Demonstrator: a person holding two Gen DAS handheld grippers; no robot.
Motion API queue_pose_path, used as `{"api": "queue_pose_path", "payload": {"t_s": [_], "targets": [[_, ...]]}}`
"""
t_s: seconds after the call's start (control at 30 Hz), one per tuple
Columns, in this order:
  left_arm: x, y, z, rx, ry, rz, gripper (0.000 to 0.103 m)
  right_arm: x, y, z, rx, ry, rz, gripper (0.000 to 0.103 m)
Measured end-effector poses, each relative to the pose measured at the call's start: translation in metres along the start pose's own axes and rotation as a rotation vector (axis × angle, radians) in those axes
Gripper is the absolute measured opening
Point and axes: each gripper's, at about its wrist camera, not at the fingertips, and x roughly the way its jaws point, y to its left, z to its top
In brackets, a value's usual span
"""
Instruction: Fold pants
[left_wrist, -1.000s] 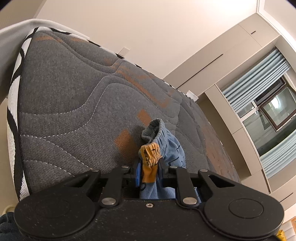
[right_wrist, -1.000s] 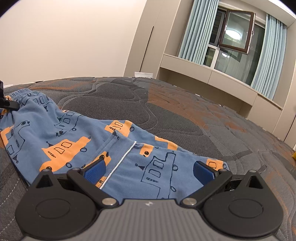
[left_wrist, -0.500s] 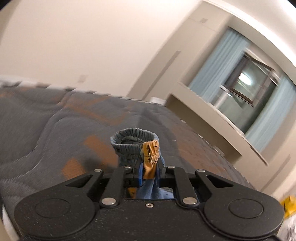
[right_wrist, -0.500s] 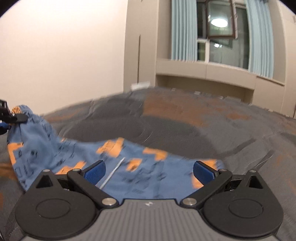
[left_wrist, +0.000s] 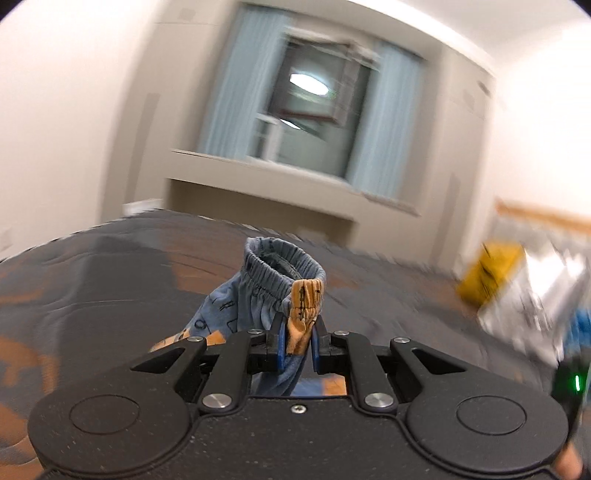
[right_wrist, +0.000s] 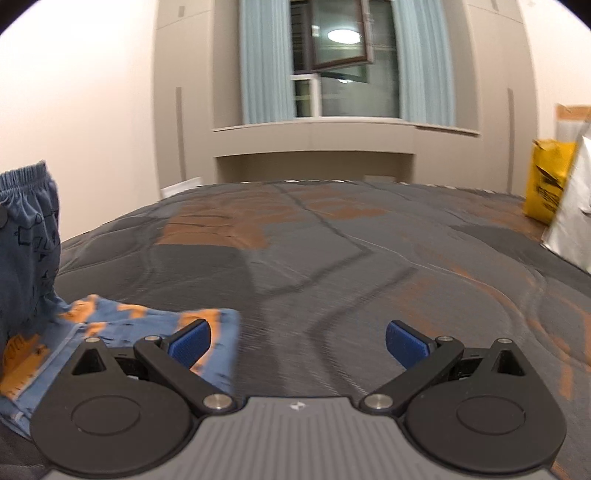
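Fold barely begun: left gripper, jaws nearly shut, is pinching the waistband of the blue printed pants, lifting it off the quilted mattress, legs trailing near-left; right gripper is hovering wide open, empty.

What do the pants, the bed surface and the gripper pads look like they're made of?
Pants: soft printed knit, probably cotton, matte; the elastic waistband gathers and the cloth drapes limp from the left gripper.
Mattress: quilted woven fabric, matte; stitched curved seams show.
Pads: blue, finely ribbed, likely rubber or plastic.
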Motion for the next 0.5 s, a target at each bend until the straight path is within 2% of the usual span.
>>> {"api": "queue_pose_path", "payload": {"t_s": [0.17, 0.37, 0.47, 0.5], "targets": [[0.033, -0.046, -0.033, 0.141, 0.138, -0.063, 0.014, 0.0, -0.032, -0.008, 0.099, 0.017, -0.046, 0.103], [0.06, -0.07, -0.069, 0.257, 0.225, -0.085, 0.017, 0.004, -0.047, -0.017, 0.172, 0.044, -0.026, 0.103], [0.065, -0.066, -0.077, 0.269, 0.265, -0.097, 0.029, 0.003, -0.048, -0.018, 0.175, 0.043, -0.01, 0.103], [0.062, -0.066, -0.078, 0.268, 0.262, -0.107, 0.041, 0.003, -0.048, -0.019, 0.179, 0.044, -0.006, 0.103]]}}
